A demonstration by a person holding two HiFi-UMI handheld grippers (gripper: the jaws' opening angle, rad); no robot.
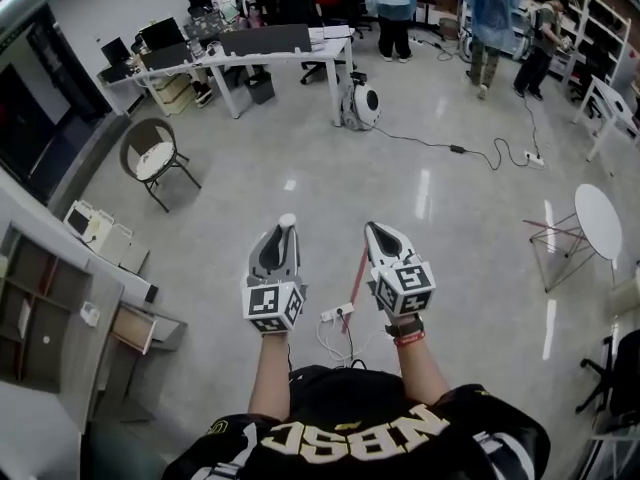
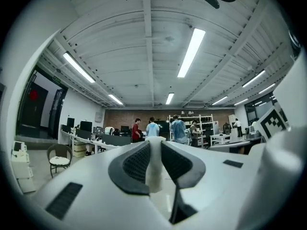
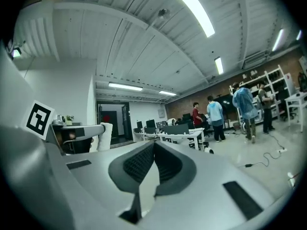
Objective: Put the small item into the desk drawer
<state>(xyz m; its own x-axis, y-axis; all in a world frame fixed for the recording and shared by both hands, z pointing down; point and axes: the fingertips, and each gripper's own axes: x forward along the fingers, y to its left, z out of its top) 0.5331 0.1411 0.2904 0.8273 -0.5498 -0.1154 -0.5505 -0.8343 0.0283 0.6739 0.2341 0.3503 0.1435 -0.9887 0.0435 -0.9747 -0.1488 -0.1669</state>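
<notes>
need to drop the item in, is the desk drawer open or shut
Open: the desk drawer is pulled out, its wooden inside showing.

The small item (image 2: 154, 174) looks like matt white, smooth plastic, pinched between the dark, finely ribbed pads (image 2: 136, 164) of the left gripper (image 1: 286, 234). I read its shell, and that of the right gripper (image 3: 154, 146), as smooth matt grey plastic. The floor (image 1: 420, 168) is glossy, mirroring lamps; the drawer (image 1: 131, 330) front looks wooden.
</notes>
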